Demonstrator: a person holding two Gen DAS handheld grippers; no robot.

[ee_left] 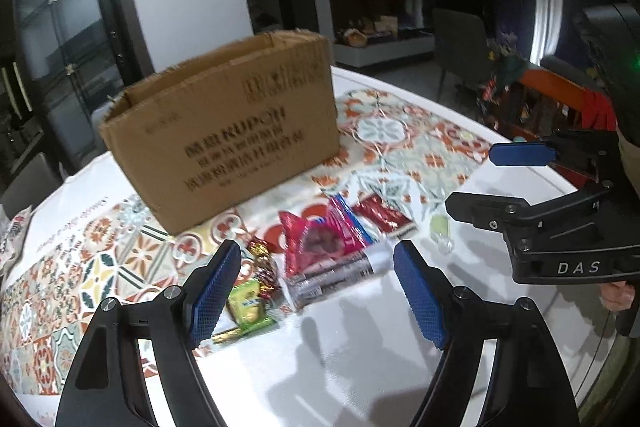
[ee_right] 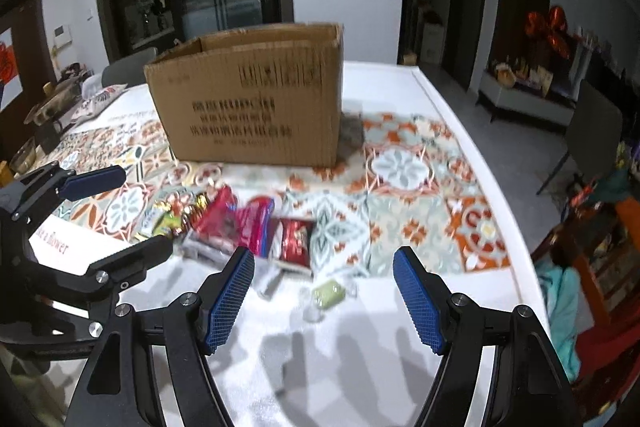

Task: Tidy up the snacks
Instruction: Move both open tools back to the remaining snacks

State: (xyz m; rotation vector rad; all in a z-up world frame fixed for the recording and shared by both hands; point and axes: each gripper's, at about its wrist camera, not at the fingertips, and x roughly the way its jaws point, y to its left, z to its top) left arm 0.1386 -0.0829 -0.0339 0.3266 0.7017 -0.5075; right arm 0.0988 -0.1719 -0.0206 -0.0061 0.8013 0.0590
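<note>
A heap of snacks lies on the table in front of an open cardboard box (ee_left: 224,123) (ee_right: 256,95). In it are a pink packet (ee_left: 320,239) (ee_right: 236,223), a dark red packet (ee_left: 384,215) (ee_right: 296,239), a green-yellow packet (ee_left: 246,303) (ee_right: 168,221), gold-wrapped sweets (ee_left: 262,259) and a pale green sweet (ee_left: 440,231) (ee_right: 329,295). My left gripper (ee_left: 316,291) hangs open above the near edge of the heap, nothing between its fingers. My right gripper (ee_right: 324,299) (ee_left: 480,183) is open too, with the green sweet on the table below and between its fingers.
The white table (ee_right: 460,107) carries a patterned tile mat (ee_right: 404,163). Its right edge drops to the floor, where a grey chair (ee_right: 592,131) and an orange rack (ee_left: 552,99) stand. A cushion (ee_right: 100,99) and dishes lie far left.
</note>
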